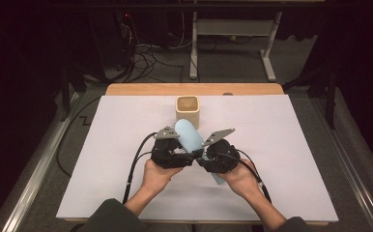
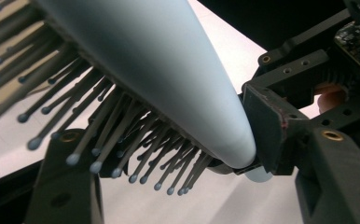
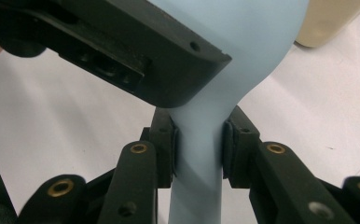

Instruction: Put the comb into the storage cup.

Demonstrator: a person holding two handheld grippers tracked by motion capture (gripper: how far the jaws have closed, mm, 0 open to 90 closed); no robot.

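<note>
Light-blue hairbrush (image 1: pixel 190 137) held above the middle of the tabletop (image 1: pixel 291 145), just short of the beige cup (image 1: pixel 187 109) near the far edge. Right gripper (image 3: pixel 199 148): 2 jaws clamped on the handle neck. Left gripper (image 1: pixel 174 153): jaws half-closed around the bristled head; contact cannot be told.

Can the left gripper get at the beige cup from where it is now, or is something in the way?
Probably not directly. The hairbrush lies between the left gripper and the cup, and the right gripper clamps the brush's handle. The left one would likely have to go around the brush head.
</note>
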